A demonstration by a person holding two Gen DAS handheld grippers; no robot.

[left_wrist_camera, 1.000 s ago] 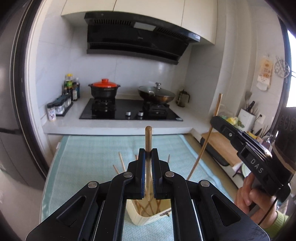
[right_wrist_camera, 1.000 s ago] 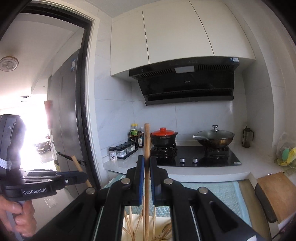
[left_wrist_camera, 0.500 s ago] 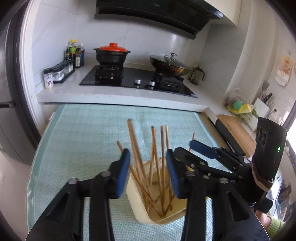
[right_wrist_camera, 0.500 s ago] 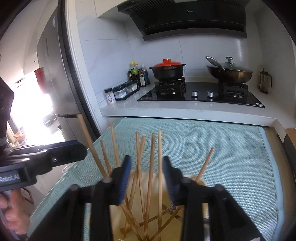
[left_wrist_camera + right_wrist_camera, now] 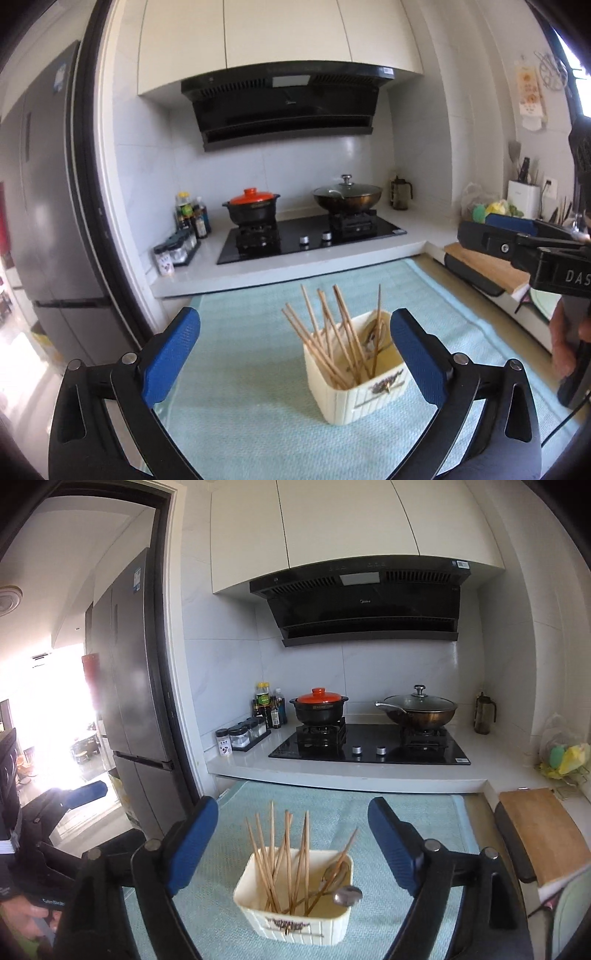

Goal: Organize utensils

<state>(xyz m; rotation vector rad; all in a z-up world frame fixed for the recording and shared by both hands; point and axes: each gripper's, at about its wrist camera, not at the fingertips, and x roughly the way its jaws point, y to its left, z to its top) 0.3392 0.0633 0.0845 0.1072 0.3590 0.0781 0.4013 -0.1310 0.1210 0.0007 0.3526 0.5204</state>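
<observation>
Chopsticks (image 5: 280,853), thin, wooden and pale brown, are seen standing at slants in a cream ribbed plastic holder (image 5: 295,919), which rests on a pale green woven mat (image 5: 406,812). From largest to smallest: the mat is spread beneath and beyond both pairs of fingers; the holder sits ahead of the right gripper (image 5: 291,832), below the gap between its blue-padded fingers (image 5: 192,845), and in the left wrist view it (image 5: 354,384) is found just inside the right-hand finger of the left gripper (image 5: 295,341). A metal spoon (image 5: 347,894) is laid against the holder's near rim. Both grippers' jaws have just been opening and are spread wide, with no pad touching anything; the chopstick tops (image 5: 332,325) lie in the gap between the left pads.
</observation>
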